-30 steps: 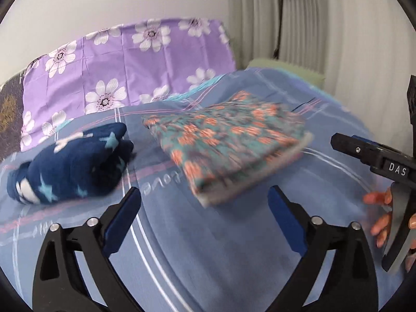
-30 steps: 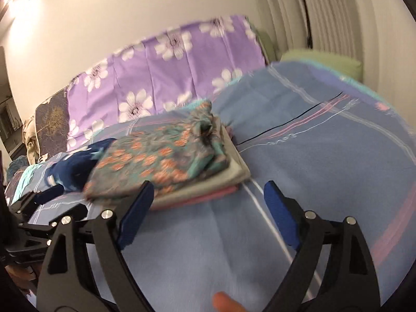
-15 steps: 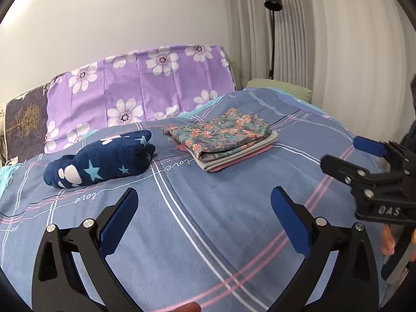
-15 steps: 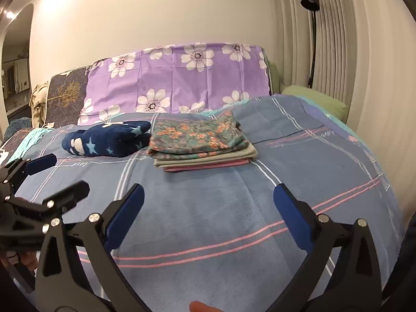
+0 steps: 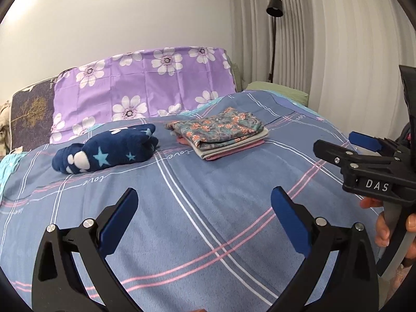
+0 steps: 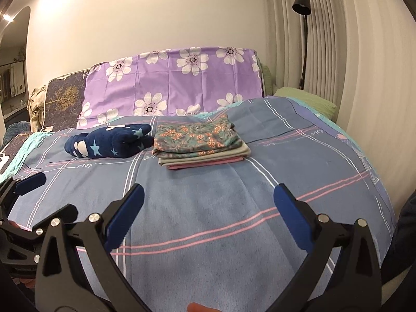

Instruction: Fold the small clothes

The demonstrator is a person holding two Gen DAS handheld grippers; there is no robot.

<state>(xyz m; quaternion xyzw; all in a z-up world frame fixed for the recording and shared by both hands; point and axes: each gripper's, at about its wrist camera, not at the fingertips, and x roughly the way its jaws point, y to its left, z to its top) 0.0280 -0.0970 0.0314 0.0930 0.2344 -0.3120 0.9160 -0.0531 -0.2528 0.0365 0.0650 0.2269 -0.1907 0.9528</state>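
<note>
A folded stack of small clothes (image 5: 221,135), floral piece on top over beige and pink ones, lies on the blue bed cover (image 5: 208,221); it also shows in the right wrist view (image 6: 199,143). A bunched navy garment with stars (image 5: 106,150) lies to its left, seen too in the right wrist view (image 6: 109,143). My left gripper (image 5: 202,208) is open and empty, well short of the clothes. My right gripper (image 6: 206,205) is open and empty, also held back; it shows at the right in the left wrist view (image 5: 335,145).
A purple flowered pillow (image 5: 145,93) leans against the wall at the bed's head. A green pillow (image 6: 304,98) lies at the far right corner. A black floor lamp (image 6: 303,26) stands by the curtain. The bed's right edge (image 6: 384,182) drops off near the wall.
Both grippers have pulled back and up from the folded stack, which stays on the bed. The clothes now sit farther off in both views. Both stay open.
</note>
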